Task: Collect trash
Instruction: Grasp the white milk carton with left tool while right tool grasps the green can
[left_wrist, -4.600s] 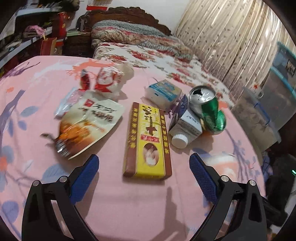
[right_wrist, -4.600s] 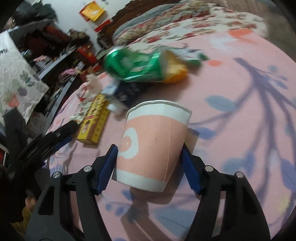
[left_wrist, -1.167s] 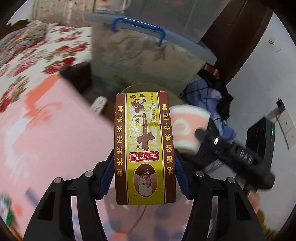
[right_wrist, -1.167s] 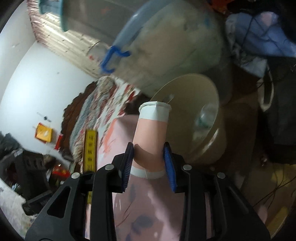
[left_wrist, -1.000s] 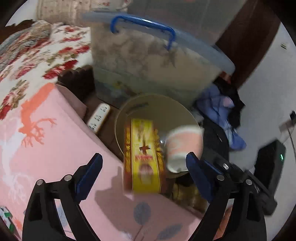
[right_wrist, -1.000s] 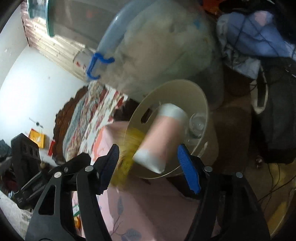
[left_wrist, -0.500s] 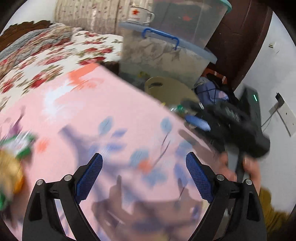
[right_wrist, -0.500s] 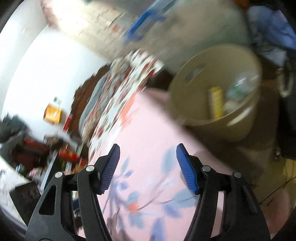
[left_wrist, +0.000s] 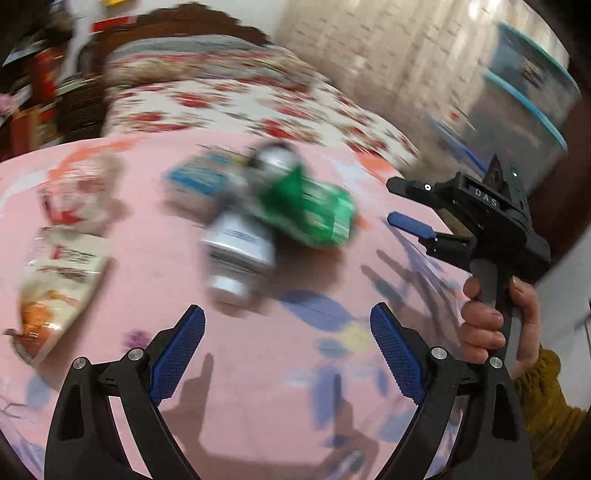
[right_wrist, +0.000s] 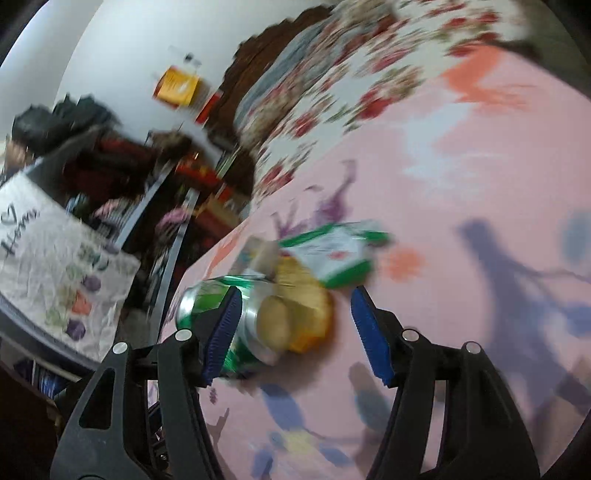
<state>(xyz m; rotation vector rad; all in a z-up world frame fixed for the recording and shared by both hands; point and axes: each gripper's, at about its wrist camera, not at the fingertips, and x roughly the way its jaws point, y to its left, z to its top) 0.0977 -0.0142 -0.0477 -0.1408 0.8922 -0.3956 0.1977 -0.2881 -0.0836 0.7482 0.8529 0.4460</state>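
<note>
Everything is motion-blurred. In the left wrist view a crushed green can (left_wrist: 310, 210), a white carton (left_wrist: 236, 247), a blue-and-white packet (left_wrist: 199, 177) and a snack bag (left_wrist: 62, 280) lie on the pink bedspread (left_wrist: 258, 387). My left gripper (left_wrist: 286, 317) hovers open and empty just short of the carton. A hand holds my right gripper (left_wrist: 400, 205) at the right, open, beside the can. In the right wrist view the green can (right_wrist: 201, 295) and a yellow-green chip bag (right_wrist: 332, 254) lie just beyond my open right gripper (right_wrist: 295, 299); its pads touch nothing.
A red-and-white wrapper (left_wrist: 74, 192) lies at the far left of the spread. Behind are a floral quilt (left_wrist: 221, 99) and dark headboard. Stacked plastic bins (left_wrist: 524, 103) stand at the right. Cluttered shelves (right_wrist: 110, 166) and a white printed bag (right_wrist: 48, 266) flank the bed.
The yellow box and the pink cup were let go into the tan bin a second ago. Both grippers have since swung from the bin back over the trash on the bedspread.
</note>
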